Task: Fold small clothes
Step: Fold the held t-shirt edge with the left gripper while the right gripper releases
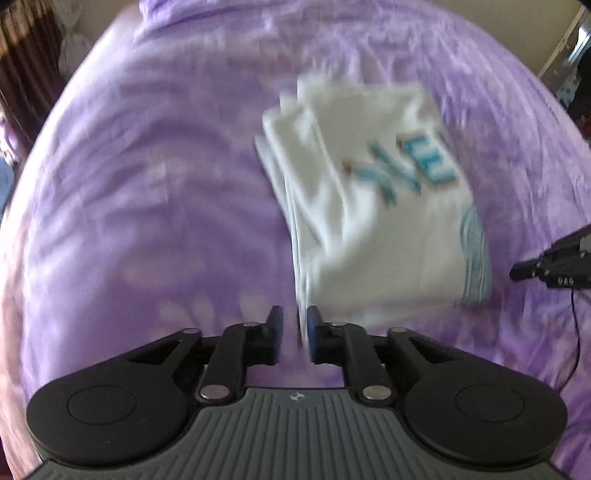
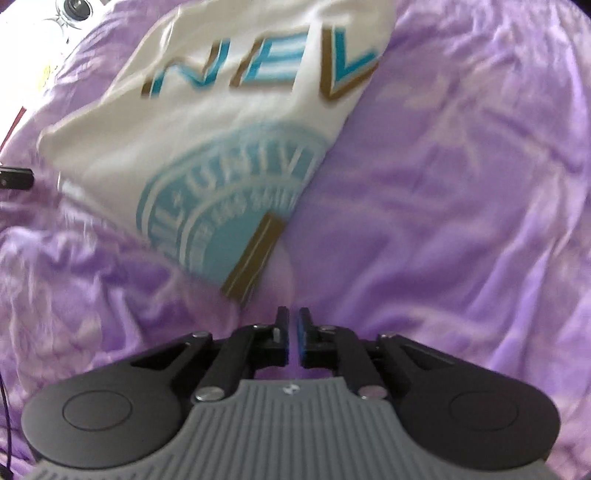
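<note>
A white T-shirt [image 1: 373, 206] with blue lettering lies folded into a narrow stack on the purple bedsheet [image 1: 147, 184]. My left gripper [image 1: 294, 332] is just off the shirt's near left corner, jaws a narrow gap apart with nothing clearly between them. In the right wrist view the shirt [image 2: 207, 122] shows "NEV" lettering and a round blue print. My right gripper [image 2: 293, 336] sits on the sheet just short of the shirt's near corner, jaws nearly closed and empty. The right gripper's tip [image 1: 546, 269] also shows at the right edge of the left wrist view.
The purple sheet [image 2: 461, 184] is wrinkled and covers the whole bed. A dark curtain [image 1: 22, 55] hangs at the far left. A thin black cable [image 1: 574, 339] trails off the right gripper. A white device [image 2: 75, 11] lies at the top left.
</note>
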Action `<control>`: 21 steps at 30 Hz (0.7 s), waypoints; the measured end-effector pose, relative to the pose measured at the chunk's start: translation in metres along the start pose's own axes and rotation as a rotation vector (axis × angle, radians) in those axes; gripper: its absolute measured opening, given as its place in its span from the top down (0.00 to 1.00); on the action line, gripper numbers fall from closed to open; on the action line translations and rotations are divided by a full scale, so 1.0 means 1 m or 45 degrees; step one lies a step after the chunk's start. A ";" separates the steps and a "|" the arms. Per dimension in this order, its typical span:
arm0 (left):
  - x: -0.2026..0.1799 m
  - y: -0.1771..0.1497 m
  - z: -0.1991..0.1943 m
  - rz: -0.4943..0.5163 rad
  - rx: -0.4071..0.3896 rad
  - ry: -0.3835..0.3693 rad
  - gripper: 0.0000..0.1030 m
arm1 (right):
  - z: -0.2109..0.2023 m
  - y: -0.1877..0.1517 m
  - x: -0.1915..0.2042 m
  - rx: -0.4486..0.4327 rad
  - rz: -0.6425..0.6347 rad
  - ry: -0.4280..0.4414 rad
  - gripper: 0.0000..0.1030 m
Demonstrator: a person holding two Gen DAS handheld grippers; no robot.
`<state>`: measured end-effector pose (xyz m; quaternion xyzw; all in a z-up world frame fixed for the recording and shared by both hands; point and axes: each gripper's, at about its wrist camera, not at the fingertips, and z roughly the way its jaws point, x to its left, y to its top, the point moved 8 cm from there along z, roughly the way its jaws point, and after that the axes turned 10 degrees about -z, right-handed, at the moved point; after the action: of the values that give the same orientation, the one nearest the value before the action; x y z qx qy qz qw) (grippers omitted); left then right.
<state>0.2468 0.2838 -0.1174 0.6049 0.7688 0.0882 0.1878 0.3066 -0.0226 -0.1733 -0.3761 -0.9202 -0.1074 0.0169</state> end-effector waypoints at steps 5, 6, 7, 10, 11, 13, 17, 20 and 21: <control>-0.016 0.061 -0.003 -0.029 -0.195 -0.059 0.58 | -0.017 0.039 -0.010 -0.103 -0.029 -0.051 0.85; -0.018 0.075 0.000 -0.040 -0.228 -0.078 0.55 | -0.019 0.048 -0.013 -0.126 -0.032 -0.057 0.79; -0.021 0.088 0.005 -0.059 -0.258 -0.096 0.53 | -0.020 0.059 -0.017 -0.146 -0.034 -0.064 0.78; -0.027 0.122 0.025 -0.127 -0.305 -0.148 0.53 | -0.022 0.084 -0.033 -0.198 -0.028 -0.096 0.74; -0.028 0.131 0.034 -0.157 -0.309 -0.170 0.53 | -0.022 0.095 -0.039 -0.222 -0.021 -0.104 0.73; -0.031 0.150 0.055 -0.192 -0.307 -0.215 0.53 | -0.018 0.114 -0.047 -0.259 -0.002 -0.114 0.73; -0.023 0.179 0.104 -0.268 -0.276 -0.234 0.51 | -0.010 0.154 -0.069 -0.337 0.035 -0.124 0.73; -0.012 0.189 0.133 -0.384 -0.248 -0.312 0.51 | -0.002 0.175 -0.081 -0.375 0.045 -0.127 0.72; -0.011 0.190 0.140 -0.419 -0.236 -0.360 0.52 | 0.002 0.180 -0.084 -0.383 0.046 -0.120 0.72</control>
<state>0.4748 0.3087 -0.1743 0.4581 0.8116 0.0409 0.3602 0.4921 0.0452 -0.1510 -0.3954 -0.8866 -0.2260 -0.0809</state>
